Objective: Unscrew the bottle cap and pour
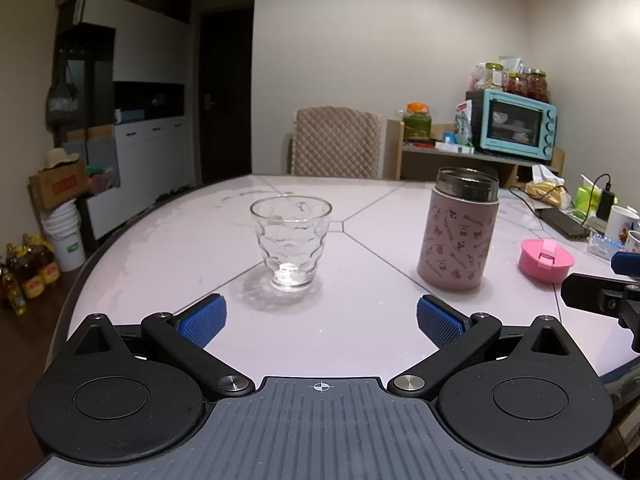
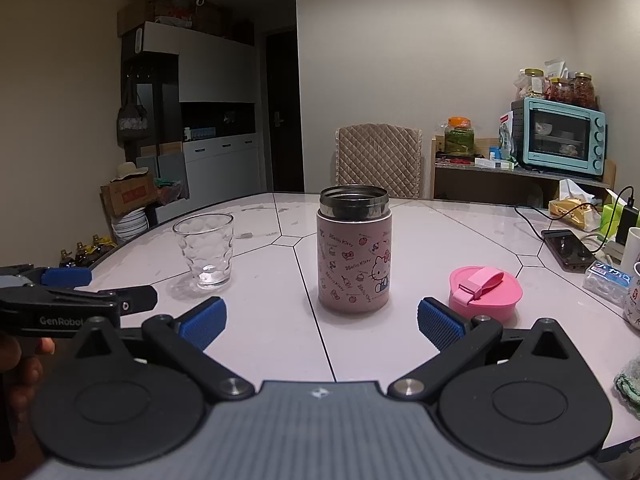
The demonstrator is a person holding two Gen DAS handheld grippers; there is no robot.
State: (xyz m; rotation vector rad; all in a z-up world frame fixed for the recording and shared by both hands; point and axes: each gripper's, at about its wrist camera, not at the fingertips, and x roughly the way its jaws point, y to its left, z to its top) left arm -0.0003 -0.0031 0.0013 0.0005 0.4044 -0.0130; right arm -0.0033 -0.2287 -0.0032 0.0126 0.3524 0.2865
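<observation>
Your left gripper (image 1: 320,316) and right gripper (image 2: 320,318) gape empty before the uncapped bottle (image 2: 354,254); its pink cap (image 2: 485,292) lies right, glass (image 2: 204,250) left.

From my feeds the room looks dim and warm, lit from overhead, with soft sheen on the pale desk (image 1: 360,332) and a faint patterned shadow spreading toward the camera from the glass (image 1: 291,243). Both pictures stay sharp at centre, though I see fisheye bending and dark vignetted corners, and walls behind the glass fall murky.
</observation>
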